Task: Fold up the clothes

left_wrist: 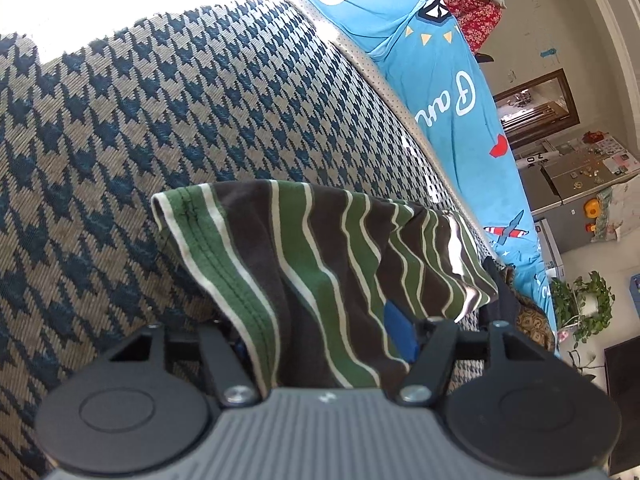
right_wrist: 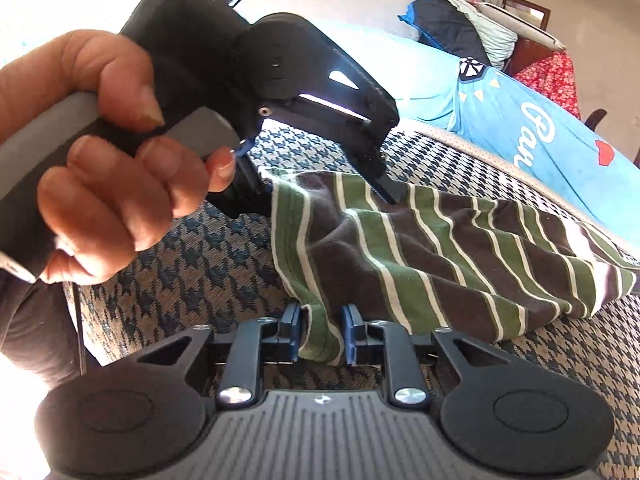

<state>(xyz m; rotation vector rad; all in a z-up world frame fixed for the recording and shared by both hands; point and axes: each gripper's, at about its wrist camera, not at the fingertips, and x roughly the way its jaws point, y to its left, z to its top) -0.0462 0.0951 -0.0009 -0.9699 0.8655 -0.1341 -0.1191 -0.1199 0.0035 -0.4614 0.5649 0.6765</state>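
garment: striped garment (right_wrist: 440,248), green/brown/white, bunched on the houndstooth cover (right_wrist: 192,272); hem end nearest both claws, rest trails off to the right toward the blue sheet (right_wrist: 532,132)
right claw: right gripper (right_wrist: 322,334) nearly together, blue pads pinching a fold of the green hem between them; looks clamped on the cloth
left claw: left gripper (right_wrist: 360,176) just above the garment's top edge, held in a hand (right_wrist: 100,152); in its own wrist view (left_wrist: 320,344) the cloth drapes over the fingers, one blue pad (left_wrist: 400,336) showing, far from the other side; jaws stand apart, not pinching
step: judged as getting two hem corners gripped before lifting and spreading
do it well: left should close on the hem edge just ahead of it, single layer pair, not the bunched middle
do it well 2: keep right pinch firm, pull claws apart sideways to flatten
risk: left slips off draped cloth; wrinkles get folded in
progress: early, garment not yet flat
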